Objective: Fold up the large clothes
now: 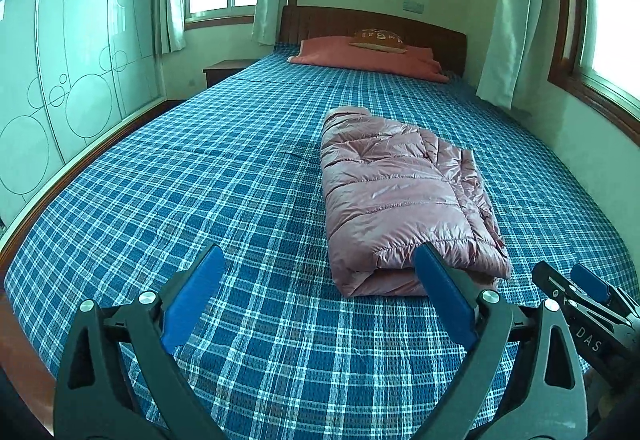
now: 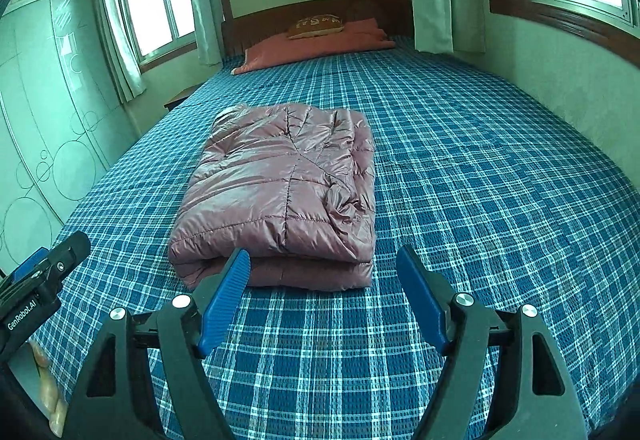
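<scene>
Fingers (image 1: 440, 288) spread wide; pink puffer jacket (image 1: 400, 196) lies folded.

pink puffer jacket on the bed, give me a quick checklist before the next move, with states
1. pink puffer jacket folded into a compact bundle: ok, layers stacked with the fold edge toward the grippers.
2. Jacket resting fully on the blue plaid bedsheet: ok, well inside the bed edges.
3. left gripper free: ok, jaws wide open, nothing between them.
4. right gripper free: ok, jaws wide open, short of the jacket's near edge.
5. Loose sleeves or hem sticking out: cannot tell, the far end and underside are hidden.
6. Fold lying flat: not ok, the right side shows bunched, puckered fabric.
</scene>
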A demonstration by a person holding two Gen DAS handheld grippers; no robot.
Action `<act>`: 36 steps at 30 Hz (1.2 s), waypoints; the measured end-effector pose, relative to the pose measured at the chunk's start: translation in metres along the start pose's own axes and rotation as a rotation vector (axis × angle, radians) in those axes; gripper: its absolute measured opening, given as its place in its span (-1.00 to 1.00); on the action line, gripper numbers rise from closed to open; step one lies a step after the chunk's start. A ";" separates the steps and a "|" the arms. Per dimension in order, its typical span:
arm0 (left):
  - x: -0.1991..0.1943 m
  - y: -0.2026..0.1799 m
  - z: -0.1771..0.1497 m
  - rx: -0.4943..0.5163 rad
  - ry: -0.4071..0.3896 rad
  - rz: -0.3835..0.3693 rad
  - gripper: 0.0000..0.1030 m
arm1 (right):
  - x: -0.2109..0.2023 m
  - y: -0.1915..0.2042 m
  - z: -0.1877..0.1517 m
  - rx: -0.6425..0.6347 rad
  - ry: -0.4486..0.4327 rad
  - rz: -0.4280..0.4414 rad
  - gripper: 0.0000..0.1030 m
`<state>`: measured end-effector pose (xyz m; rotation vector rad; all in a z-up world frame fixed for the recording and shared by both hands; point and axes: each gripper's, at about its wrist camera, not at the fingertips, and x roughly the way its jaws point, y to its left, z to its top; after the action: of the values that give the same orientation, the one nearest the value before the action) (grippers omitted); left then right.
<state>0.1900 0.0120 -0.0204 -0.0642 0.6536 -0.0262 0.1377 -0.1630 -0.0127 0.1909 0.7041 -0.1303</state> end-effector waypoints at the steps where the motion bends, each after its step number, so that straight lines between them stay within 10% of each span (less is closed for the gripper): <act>1: -0.001 0.000 0.000 0.002 -0.003 0.002 0.87 | -0.002 0.001 0.000 -0.004 -0.002 0.000 0.45; 36: -0.017 -0.002 -0.007 0.006 -0.013 0.029 0.88 | -0.016 0.019 -0.011 -0.055 -0.031 -0.005 0.45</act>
<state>0.1725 0.0102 -0.0155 -0.0493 0.6411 0.0003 0.1224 -0.1413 -0.0076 0.1344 0.6771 -0.1187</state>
